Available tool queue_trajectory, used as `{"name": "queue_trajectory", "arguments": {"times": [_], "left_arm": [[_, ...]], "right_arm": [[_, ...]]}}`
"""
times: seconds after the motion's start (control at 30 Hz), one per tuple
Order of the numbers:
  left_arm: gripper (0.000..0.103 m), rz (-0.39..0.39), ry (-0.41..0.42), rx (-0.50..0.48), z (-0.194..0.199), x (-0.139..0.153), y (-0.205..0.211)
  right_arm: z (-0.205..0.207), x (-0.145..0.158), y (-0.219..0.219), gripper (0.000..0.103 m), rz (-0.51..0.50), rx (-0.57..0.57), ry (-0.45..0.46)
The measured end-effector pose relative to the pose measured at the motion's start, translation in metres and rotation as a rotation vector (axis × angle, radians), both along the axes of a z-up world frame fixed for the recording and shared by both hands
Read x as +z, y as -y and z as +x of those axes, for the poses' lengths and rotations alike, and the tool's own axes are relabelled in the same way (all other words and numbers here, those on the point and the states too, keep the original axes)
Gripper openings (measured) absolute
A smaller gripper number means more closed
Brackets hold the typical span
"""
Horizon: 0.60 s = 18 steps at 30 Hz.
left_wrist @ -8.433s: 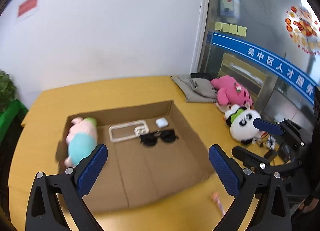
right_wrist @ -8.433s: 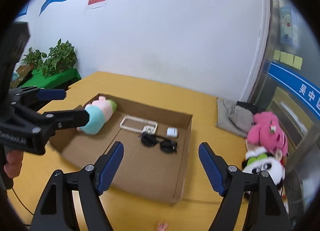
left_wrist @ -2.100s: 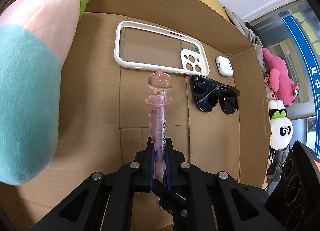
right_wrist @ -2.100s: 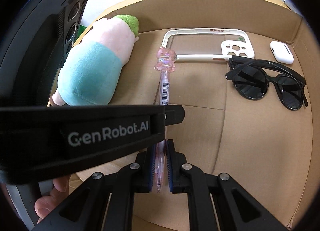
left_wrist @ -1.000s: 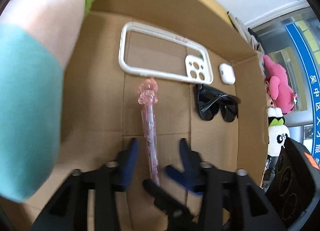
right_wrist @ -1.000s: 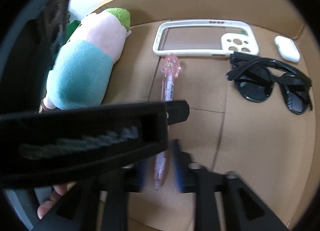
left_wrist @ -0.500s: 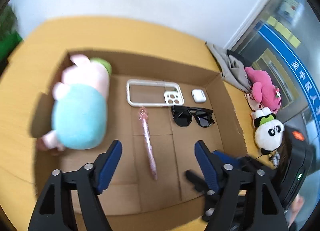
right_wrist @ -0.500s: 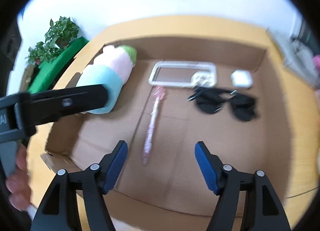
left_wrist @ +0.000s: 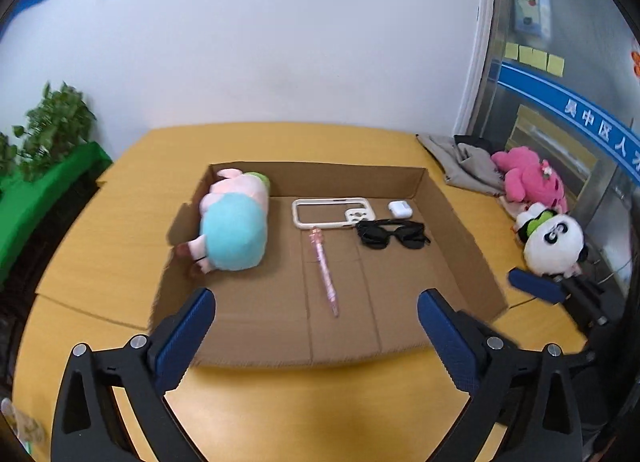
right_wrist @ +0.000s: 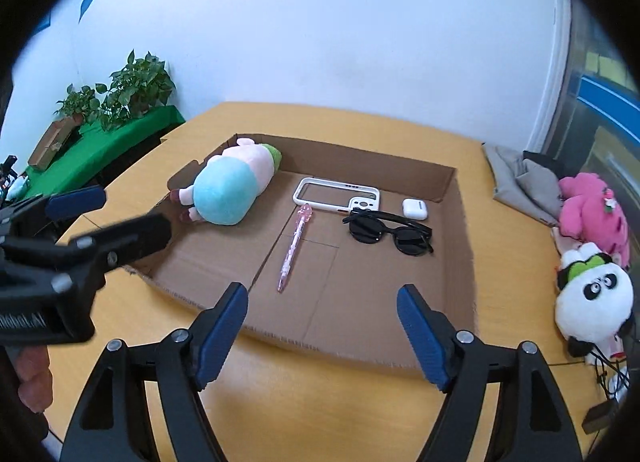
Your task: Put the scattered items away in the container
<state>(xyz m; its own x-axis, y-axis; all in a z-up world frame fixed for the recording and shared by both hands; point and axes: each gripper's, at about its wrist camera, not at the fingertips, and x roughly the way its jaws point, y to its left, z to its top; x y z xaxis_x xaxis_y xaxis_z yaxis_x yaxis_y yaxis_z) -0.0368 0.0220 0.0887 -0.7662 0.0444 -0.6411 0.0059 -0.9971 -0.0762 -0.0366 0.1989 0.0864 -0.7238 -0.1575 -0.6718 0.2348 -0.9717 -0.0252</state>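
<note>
A shallow cardboard box [left_wrist: 452, 205] [right_wrist: 466, 246] lies on the yellow table. Inside it lie a pink pen [left_wrist: 325, 270] [right_wrist: 294, 246], a teal and pink plush [left_wrist: 234, 232] [right_wrist: 226, 189], a white phone case [left_wrist: 334, 213] [right_wrist: 336, 194], black sunglasses [left_wrist: 394, 234] [right_wrist: 390, 232] and a white earbud case [left_wrist: 400, 208] [right_wrist: 415, 208]. My left gripper [left_wrist: 316, 336] is open and empty, above the box's near edge. My right gripper [right_wrist: 322, 332] is open and empty, also at the near edge.
A panda plush [left_wrist: 554, 240] [right_wrist: 594, 304] and a pink plush [left_wrist: 532, 177] [right_wrist: 592, 209] lie on the table right of the box, with grey cloth [left_wrist: 464, 161] behind. Green plants [right_wrist: 120, 89] stand on a side table at left.
Both grippers let go of the pink pen, which now lies on the box floor. Both opened wide and pulled back and up from the box.
</note>
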Motion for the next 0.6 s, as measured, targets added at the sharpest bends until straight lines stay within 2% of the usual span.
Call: {"name": "queue_trajectory", "arguments": {"times": [0.27,0.6], "left_arm": [[0.102,-0.015,-0.010,0.066,0.041,-0.009,0.000],[0.103,-0.051,-0.028,0.105,0.056,-0.022,0.008]], "right_arm": [[0.032,-0.001,-0.006,0.077,-0.008,-0.040,-0.050],[0.044,-0.012,-0.007,0.077,0.018,-0.068,-0.067]]}}
